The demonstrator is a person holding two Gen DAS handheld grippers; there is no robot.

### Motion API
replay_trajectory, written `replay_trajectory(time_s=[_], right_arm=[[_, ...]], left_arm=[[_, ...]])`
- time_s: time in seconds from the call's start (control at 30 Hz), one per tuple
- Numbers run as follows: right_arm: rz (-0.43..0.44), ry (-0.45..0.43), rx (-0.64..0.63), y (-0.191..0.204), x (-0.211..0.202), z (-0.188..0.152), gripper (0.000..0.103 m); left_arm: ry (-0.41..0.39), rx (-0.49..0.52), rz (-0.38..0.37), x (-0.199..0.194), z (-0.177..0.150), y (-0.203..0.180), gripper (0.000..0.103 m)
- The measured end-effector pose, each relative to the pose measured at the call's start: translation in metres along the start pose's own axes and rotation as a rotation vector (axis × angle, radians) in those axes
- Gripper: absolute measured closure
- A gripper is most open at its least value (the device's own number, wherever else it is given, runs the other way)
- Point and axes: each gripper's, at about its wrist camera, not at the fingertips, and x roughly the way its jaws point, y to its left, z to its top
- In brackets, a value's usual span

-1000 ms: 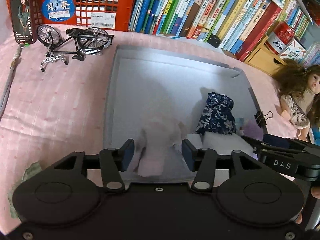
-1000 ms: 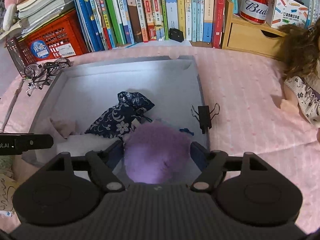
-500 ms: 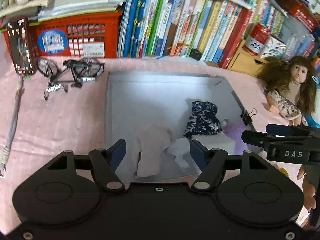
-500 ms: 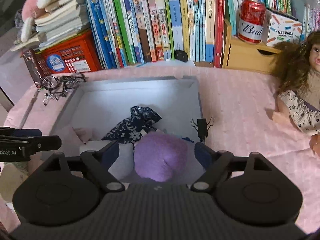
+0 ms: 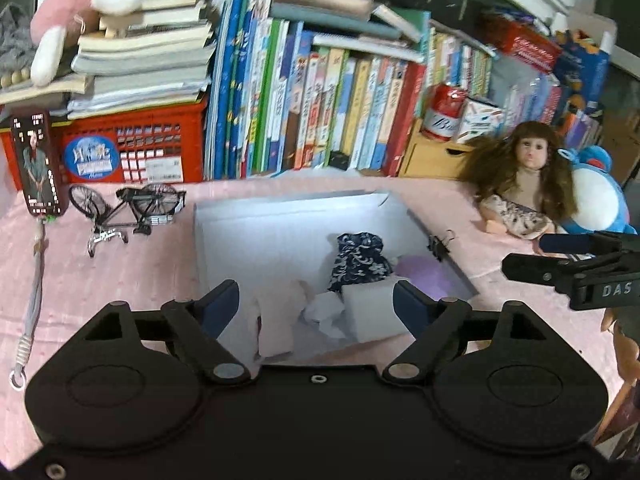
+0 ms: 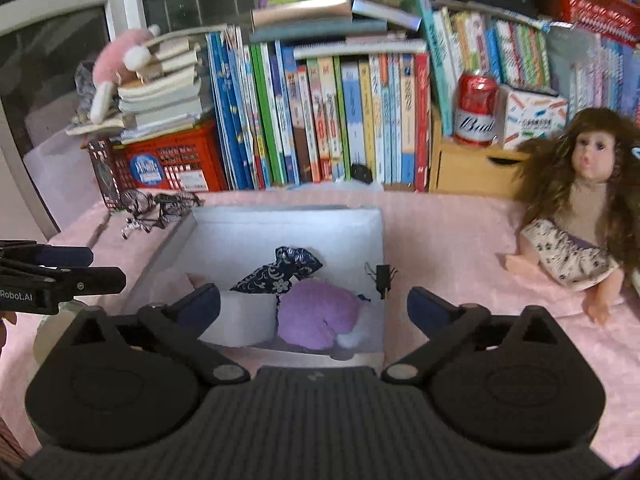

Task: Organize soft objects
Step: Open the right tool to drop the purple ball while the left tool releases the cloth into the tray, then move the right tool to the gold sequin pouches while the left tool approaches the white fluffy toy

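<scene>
Both your grippers hang above the near edge of the box [image 5: 280,216], which lies on the pink worktop [image 5: 120,272]. The left gripper [image 5: 316,304] has its jaws spread wide with nothing between them; the right gripper [image 6: 314,306] likewise stands with jaws wide apart and holds nothing.

Contents of the box, counted from both views:
- 1 purple plush [image 6: 320,314], in the near right corner, touching the white block.
- 1 navy pouch [image 6: 280,270], floral print, behind the plush and block and resting against them.
- 1 white block [image 6: 244,316], in the near middle, just left of the plush.
- 1 pale pink cloth [image 5: 280,320], toward the near left.
- 1 crumpled white piece [image 5: 324,314], between cloth and block; what it is made of cannot be told.

Outside the box you have 1 doll [image 6: 576,216] to the right, seated against the shelf front, and 1 blue plush [image 5: 596,196] beside it, seen only from the left wrist. 1 binder clip [image 6: 382,276] sits on the box's right wall.

Handling, as a judgement: all 5 items in the box look light and yielding. The plush and pouch should compress under the jaws, so take each across its fullest part. The cloth will drape and trail, so pinch it at a bunched fold, not an edge. The block looks like foam; grip it across its short sides, lightly. The doll probably has hard limbs and loose hair; take it at the torso.
</scene>
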Motion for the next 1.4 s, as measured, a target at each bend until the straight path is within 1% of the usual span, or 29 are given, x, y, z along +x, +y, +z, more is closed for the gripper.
replay_trajectory(time_s=[0.17,0.27,0.37,0.47,0.6,0.7,0.8,0.87,0.93,1.0,1.07,1.27,1.4], right_arm=[[-0.008,-0.062,0.024,-0.007,-0.026,-0.01,0.0],[-0.02,-0.116,0.026,-0.012,-0.039,-0.017,0.0],[-0.036,-0.189,-0.021,-0.011,-0.052,-0.026,0.0],[-0.081,-0.225,-0.071,-0.008,-0.06,-0.033,0.0],[-0.119,-0.225,-0.082,-0.01,-0.064,-0.043,0.0],[-0.124,-0.216,-0.043,-0.017,-0.064,-0.053,0.0],[-0.148,-0.22,-0.003,-0.024,-0.064,-0.063,0.0],[-0.167,-0.233,0.017,-0.03,-0.064,-0.069,0.0],[-0.182,-0.237,0.04,-0.036,-0.064,-0.073,0.0],[-0.188,-0.238,0.064,-0.041,-0.063,-0.077,0.0],[-0.195,-0.231,0.088,-0.045,-0.061,-0.081,0.0],[-0.186,-0.253,0.164,-0.056,-0.057,-0.099,0.0],[-0.221,-0.238,0.176,-0.059,-0.05,-0.11,0.0]], left_arm=[[-0.046,0.033,-0.007,-0.02,-0.014,-0.004,0.016],[-0.069,0.043,-0.01,-0.032,-0.024,-0.004,0.015],[-0.076,0.054,-0.017,-0.042,-0.034,-0.001,0.014],[-0.078,0.059,-0.012,-0.049,-0.041,0.003,0.014],[-0.096,0.059,0.004,-0.057,-0.051,0.008,0.012],[-0.104,0.05,0.009,-0.06,-0.059,0.013,0.011],[-0.121,0.051,0.021,-0.065,-0.067,0.016,0.011],[-0.145,0.053,0.037,-0.069,-0.071,0.019,0.01],[-0.184,0.047,0.06,-0.074,-0.076,0.021,0.005],[-0.219,0.041,0.09,-0.078,-0.079,0.023,0.003],[-0.238,0.047,0.107,-0.081,-0.081,0.024,0.002],[-0.219,0.078,0.126,-0.082,-0.088,0.03,0.001],[-0.203,0.081,0.133,-0.082,-0.098,0.034,0.001]])
